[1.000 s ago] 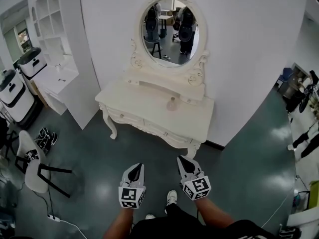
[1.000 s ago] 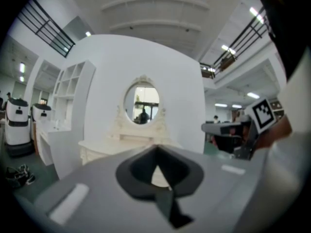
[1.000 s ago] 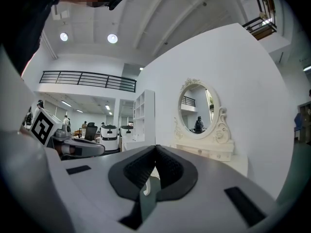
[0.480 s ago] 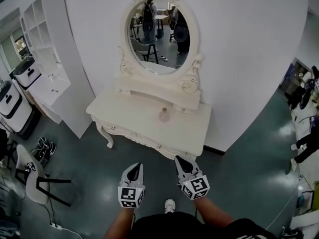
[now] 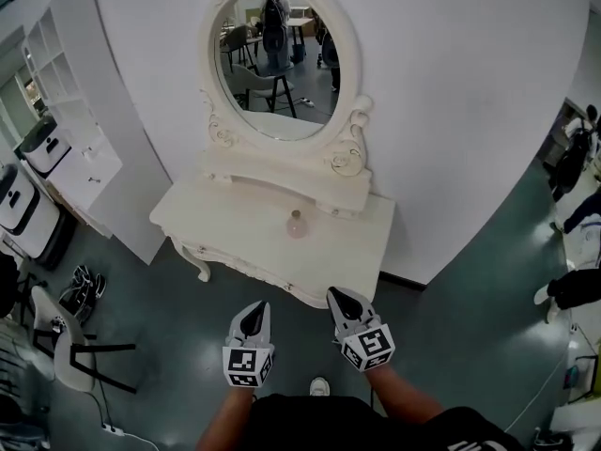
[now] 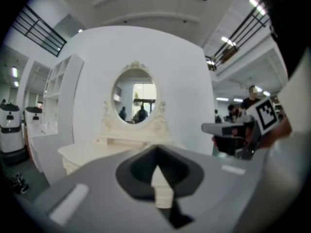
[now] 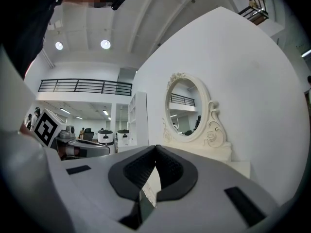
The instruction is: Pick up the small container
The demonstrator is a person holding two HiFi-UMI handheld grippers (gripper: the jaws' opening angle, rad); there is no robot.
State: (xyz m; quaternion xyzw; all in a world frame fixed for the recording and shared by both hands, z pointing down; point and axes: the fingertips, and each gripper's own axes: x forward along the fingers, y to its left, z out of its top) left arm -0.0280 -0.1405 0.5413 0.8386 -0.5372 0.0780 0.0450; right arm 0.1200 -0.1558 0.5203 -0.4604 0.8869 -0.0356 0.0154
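Note:
The small container (image 5: 296,224), a pale pink bottle, stands upright near the middle of a cream dressing table (image 5: 235,228), below its oval mirror (image 5: 275,59). My left gripper (image 5: 254,307) and right gripper (image 5: 337,295) are held side by side over the floor, just short of the table's front edge, both pointing at it. Each is shut with nothing between its jaws. In the left gripper view the closed left gripper (image 6: 156,150) covers the tabletop (image 6: 92,152), and the container is hidden. The right gripper view shows the closed right gripper (image 7: 155,147) and the mirror (image 7: 183,111).
A white shelf unit (image 5: 70,92) and white machines (image 5: 23,205) stand at the left. A chair (image 5: 56,332) and shoes (image 5: 80,285) are on the dark green floor (image 5: 451,318). A person (image 5: 573,285) stands at the right edge.
The dressing table has come closer and lower in the head view as both grippers moved toward it. Both stay shut and empty.

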